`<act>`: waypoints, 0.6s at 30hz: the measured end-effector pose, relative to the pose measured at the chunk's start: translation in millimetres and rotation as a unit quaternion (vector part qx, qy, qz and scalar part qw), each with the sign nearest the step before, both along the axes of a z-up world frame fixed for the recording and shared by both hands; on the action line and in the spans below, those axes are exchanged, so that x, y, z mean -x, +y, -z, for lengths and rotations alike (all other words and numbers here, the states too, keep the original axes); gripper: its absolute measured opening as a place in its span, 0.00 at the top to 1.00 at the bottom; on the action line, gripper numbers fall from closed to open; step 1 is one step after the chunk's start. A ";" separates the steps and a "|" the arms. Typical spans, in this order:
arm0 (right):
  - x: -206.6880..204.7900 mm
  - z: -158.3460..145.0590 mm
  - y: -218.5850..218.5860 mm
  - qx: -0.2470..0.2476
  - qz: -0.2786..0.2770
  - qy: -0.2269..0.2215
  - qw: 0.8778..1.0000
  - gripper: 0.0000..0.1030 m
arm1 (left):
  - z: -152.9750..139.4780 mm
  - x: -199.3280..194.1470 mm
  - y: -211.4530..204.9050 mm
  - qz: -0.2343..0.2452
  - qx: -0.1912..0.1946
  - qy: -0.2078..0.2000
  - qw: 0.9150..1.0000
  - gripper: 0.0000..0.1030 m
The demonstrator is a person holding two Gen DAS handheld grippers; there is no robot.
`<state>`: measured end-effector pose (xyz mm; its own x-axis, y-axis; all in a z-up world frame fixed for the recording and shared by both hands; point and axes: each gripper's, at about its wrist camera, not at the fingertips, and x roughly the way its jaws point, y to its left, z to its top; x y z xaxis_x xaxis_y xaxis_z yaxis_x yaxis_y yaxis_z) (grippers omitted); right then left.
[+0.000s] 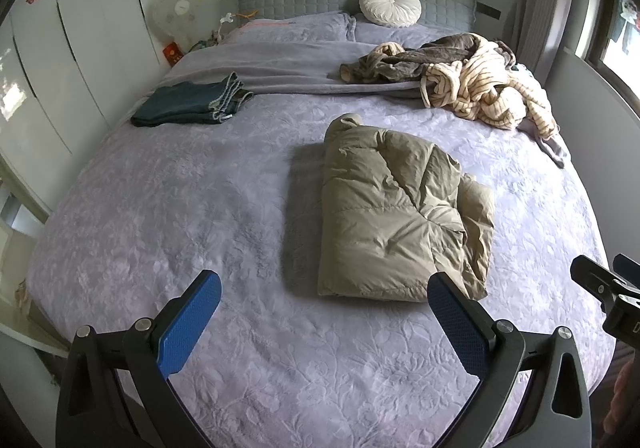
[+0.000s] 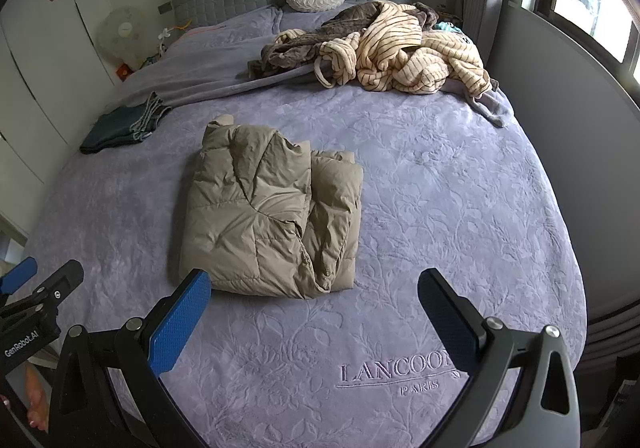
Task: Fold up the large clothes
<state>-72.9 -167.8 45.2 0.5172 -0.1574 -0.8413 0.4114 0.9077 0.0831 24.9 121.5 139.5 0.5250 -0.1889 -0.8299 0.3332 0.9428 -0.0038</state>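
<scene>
At the left of the left wrist view, folded jeans (image 1: 192, 104) lie on the bed (image 1: 160, 208). The left gripper (image 1: 324, 304), at the bottom, has its jaws spread wide and holds nothing. The tan puffer jacket (image 1: 400, 216) sits folded at centre frame. It looks light, puffy and slick, likely to spring open, so pinching the thick near hem would hold best. The striped robe (image 1: 488, 88) is heaped at upper right. The right gripper (image 2: 316, 296) likewise gapes empty.
</scene>
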 end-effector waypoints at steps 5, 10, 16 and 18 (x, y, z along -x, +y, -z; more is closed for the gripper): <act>0.8 -0.3 1.4 0.000 0.001 0.000 1.000 0.00 | -0.5 0.3 -0.3 -0.004 -0.002 -0.001 1.000 0.00; 1.2 -0.6 4.1 0.000 0.003 0.000 1.000 0.00 | 0.6 0.3 -3.5 -0.010 -0.005 -0.008 1.000 0.00; 1.9 -1.7 4.2 0.000 0.005 0.000 1.000 0.00 | -0.1 3.7 -5.9 -0.009 -0.001 -0.007 1.000 0.00; 0.9 0.0 3.6 0.000 0.005 0.000 1.000 0.00 | -0.4 4.5 -6.5 -0.010 0.000 -0.006 1.000 0.00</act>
